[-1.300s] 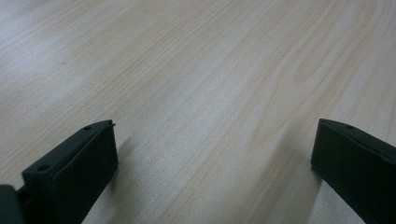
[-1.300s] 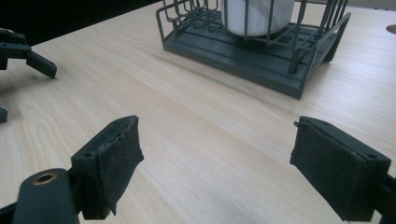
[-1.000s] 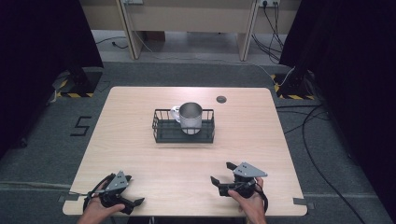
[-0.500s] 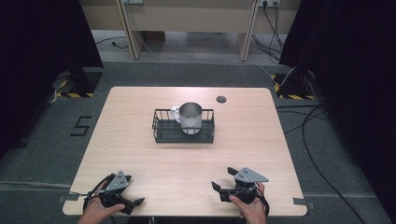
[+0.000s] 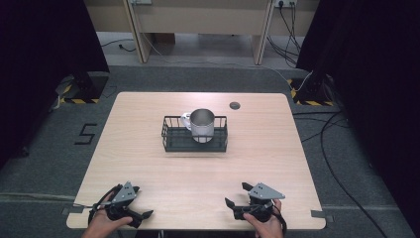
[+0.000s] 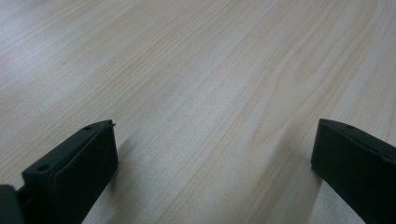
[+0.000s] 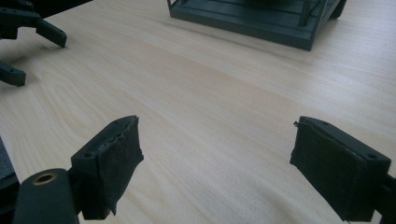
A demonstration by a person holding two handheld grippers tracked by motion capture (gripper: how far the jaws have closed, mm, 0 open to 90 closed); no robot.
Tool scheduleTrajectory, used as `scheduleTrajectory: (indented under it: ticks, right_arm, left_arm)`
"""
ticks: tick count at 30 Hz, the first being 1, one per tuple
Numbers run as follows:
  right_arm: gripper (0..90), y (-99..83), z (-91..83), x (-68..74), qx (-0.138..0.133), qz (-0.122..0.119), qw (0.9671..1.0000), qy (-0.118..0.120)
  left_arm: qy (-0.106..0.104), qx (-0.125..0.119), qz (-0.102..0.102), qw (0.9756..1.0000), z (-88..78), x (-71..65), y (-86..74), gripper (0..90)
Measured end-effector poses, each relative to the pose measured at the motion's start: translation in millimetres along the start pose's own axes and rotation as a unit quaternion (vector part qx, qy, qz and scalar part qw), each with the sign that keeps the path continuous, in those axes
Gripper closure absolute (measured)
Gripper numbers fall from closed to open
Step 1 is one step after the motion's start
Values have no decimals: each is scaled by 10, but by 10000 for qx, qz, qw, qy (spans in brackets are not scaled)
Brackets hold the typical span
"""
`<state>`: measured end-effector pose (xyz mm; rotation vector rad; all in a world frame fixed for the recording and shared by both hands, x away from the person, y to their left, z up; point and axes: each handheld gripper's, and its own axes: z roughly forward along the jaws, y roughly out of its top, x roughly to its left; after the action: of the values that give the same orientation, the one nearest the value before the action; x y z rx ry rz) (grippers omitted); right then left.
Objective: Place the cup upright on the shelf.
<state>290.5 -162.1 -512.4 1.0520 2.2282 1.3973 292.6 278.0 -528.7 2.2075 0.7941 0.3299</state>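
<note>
Both grippers are held low at the near edge of the wooden table, each in one of the person's hands. On the left gripper, the jaws are seen spread wide in the left gripper view, with bare wood grain between them and nothing gripped; its point midway between the fingertips lies over plain tabletop. On the right gripper, the jaws are likewise spread wide in the right gripper view, their inner pads are dark and slightly frayed, and nothing is held between them. A grey three-cornered plate is noted on top of each gripper in the high view. The left hand and the right hand are seen entering from the bottom edge. A black wire basket is set near the middle of the table, well apart from both grippers. A metal mug is stood upright inside the basket, towards its right half, with its handle turned to the left. The basket's dark base is visible at the top of the right gripper view, ahead of the open jaws. A small dark round cap is recorded in the tabletop beyond the basket, to its right.
</note>
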Motion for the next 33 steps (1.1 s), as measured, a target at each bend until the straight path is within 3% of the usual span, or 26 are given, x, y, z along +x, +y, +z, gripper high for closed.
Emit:
scheduleTrajectory:
  ticks: [16, 33]
  right_arm:
    - [154, -132, -114, 43, -9, 94, 9998, -177]
    - [153, -250, -140, 72, 207, 112, 9989, -397]
  left_arm:
    - [-3, 1, -1, 10000, 0, 0, 0, 0]
    - [-2, 5, 4, 10000, 0, 0, 0, 0]
